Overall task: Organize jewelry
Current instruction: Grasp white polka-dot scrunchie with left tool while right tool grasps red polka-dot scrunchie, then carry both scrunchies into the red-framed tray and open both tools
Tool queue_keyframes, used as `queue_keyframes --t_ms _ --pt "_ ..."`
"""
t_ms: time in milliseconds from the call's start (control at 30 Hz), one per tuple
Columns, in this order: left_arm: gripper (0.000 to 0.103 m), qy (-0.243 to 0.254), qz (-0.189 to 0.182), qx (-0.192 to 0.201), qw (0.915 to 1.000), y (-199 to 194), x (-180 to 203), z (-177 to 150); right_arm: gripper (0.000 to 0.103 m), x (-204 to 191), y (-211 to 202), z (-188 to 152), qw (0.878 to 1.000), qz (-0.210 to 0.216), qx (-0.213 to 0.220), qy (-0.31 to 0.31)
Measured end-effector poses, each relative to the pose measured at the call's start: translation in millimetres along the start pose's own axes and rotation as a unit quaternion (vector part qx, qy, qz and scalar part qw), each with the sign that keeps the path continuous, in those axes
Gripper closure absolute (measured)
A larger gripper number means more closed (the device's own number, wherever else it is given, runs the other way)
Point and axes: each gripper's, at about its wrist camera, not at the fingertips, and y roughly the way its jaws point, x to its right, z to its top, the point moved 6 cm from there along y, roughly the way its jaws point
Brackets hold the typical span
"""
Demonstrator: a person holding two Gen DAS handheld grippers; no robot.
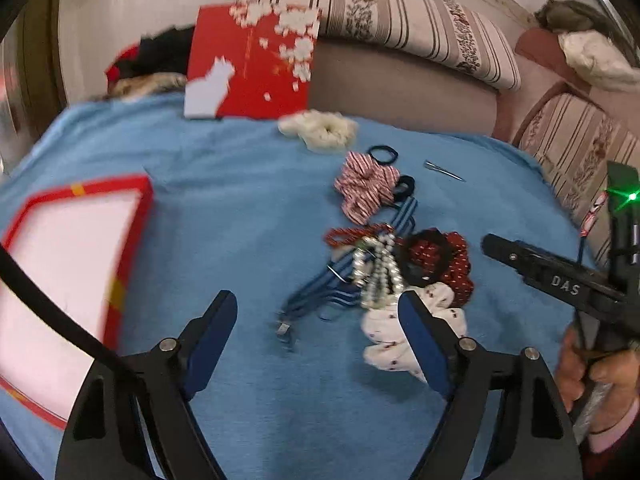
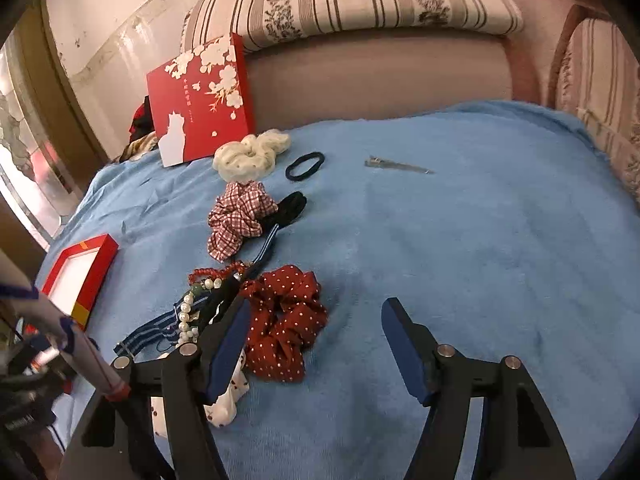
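Jewelry: the pearl necklace (image 1: pixel 378 276) lies tangled with scrunchies mid-blanket (image 1: pixel 240 200), untouched. Left gripper (image 1: pixel 318 322) and right gripper (image 2: pixel 314 338) both hover spread, empty. Next: pinch 1 strand and carry it to the red tray (image 1: pixel 136 216) at the left edge.

A soft, matt blue fleece blanket (image 2: pixel 460 240) with a short nap covers the bed. The dark red polka-dot cloth scrunchie (image 2: pixel 286 320) is crinkled cotton-like fabric; the cream fluffy scrunchie (image 2: pixel 250 154) looks woolly. A glossy white pearl-bead strand (image 1: pixel 378 276) shines. The slim grey hair clip (image 2: pixel 396 167) looks like dull metal. The red flower-printed cardboard lid (image 2: pixel 202 100) is smooth and faintly satiny.
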Motion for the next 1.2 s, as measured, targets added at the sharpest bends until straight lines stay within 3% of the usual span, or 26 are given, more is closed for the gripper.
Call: queue_keyframes --t_ms 100,233,367,700,800,900,933,1000,1067,1200 --pt "0.022 0.008 -0.011 -0.021 0.9997 17.0 14.0 -7.7 0.033 -12.2 36.3 12.1 1.000 0.014 -0.027 -0.003" --pt "0.022 0.041 -0.002 -0.023 0.9989 24.2 26.9 -14.8 0.033 -26.7 52.7 14.3 0.999 0.014 -0.031 -0.028" --pt "0.022 0.044 -0.018 -0.040 0.9981 28.2 31.4 -23.2 0.034 -30.1 60.4 12.3 0.999 0.011 -0.042 -0.029" --pt "0.024 0.004 -0.088 -0.073 0.9935 38.6 33.7 -32.9 0.042 -23.5 75.0 7.4 0.996 0.056 -0.064 0.030" --pt "0.031 0.001 -0.114 -0.087 0.9897 45.2 40.5 -36.5 0.048 -23.3 82.7 8.9 0.993 0.078 -0.070 0.049" --pt "0.048 -0.005 -0.135 -0.105 0.9852 53.8 47.9 -42.5 0.076 -24.1 89.0 8.7 0.988 0.107 -0.085 0.071" --pt "0.059 -0.003 -0.133 -0.106 0.9854 55.4 49.7 -42.8 0.083 -24.6 90.0 9.2 0.987 0.112 -0.088 0.073" --pt "0.091 -0.001 -0.142 -0.111 0.9837 54.9 52.7 -42.3 0.089 -25.9 86.7 10.1 0.987 0.112 -0.087 0.072" --pt "0.093 -0.015 -0.152 -0.114 0.9816 49.7 53.8 -40.9 0.091 -25.9 80.4 11.1 0.990 0.099 -0.080 0.062" --pt "0.094 -0.004 -0.144 -0.080 0.9863 23.6 51.8 -29.4 0.094 -20.3 58.1 18.7 0.993 0.087 -0.048 0.062"
